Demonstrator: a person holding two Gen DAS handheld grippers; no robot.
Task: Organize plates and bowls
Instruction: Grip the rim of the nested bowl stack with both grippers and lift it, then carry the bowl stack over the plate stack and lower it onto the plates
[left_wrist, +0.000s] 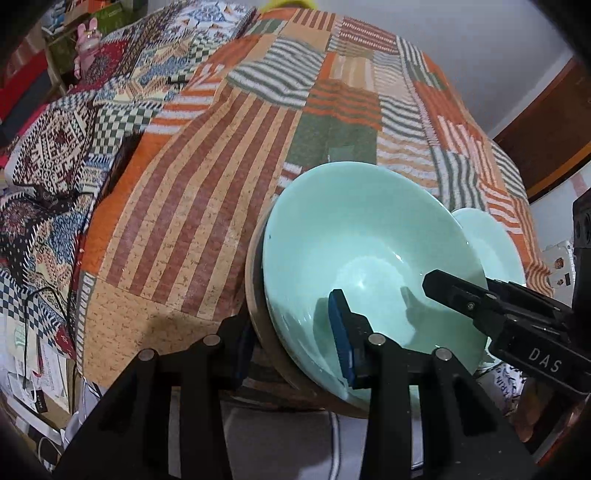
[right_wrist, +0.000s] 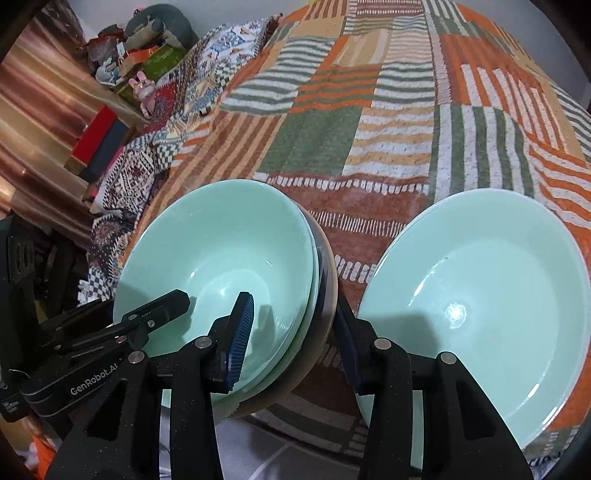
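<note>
— Two stacked things sit at the bed's near edge: a mint-green bowl (right_wrist: 218, 254) nested in a dark brown-rimmed bowl (right_wrist: 327, 295). A mint-green plate (right_wrist: 480, 306) lies just beside them, toward 3 o'clock in the right wrist view.

— And the grippers?

— Both are at the stack. The right gripper (right_wrist: 291, 332) has its fingers (right_wrist: 240, 328) straddling the stack's wall, one blue pad inside the green bowl, the other outside the dark rim; whether they press I cannot tell. The left gripper (left_wrist: 295, 339) does likewise from the opposite side, one blue pad (left_wrist: 341, 336) inside, the other behind the brown rim.

— What's underneath?

— A bed under a patchwork bedspread (right_wrist: 388, 122) of orange, green and white stripes. Toward 10 o'clock a patterned blanket (left_wrist: 55, 147) is bunched up, and beyond it is a pink toy rabbit (right_wrist: 142, 88).
</note>
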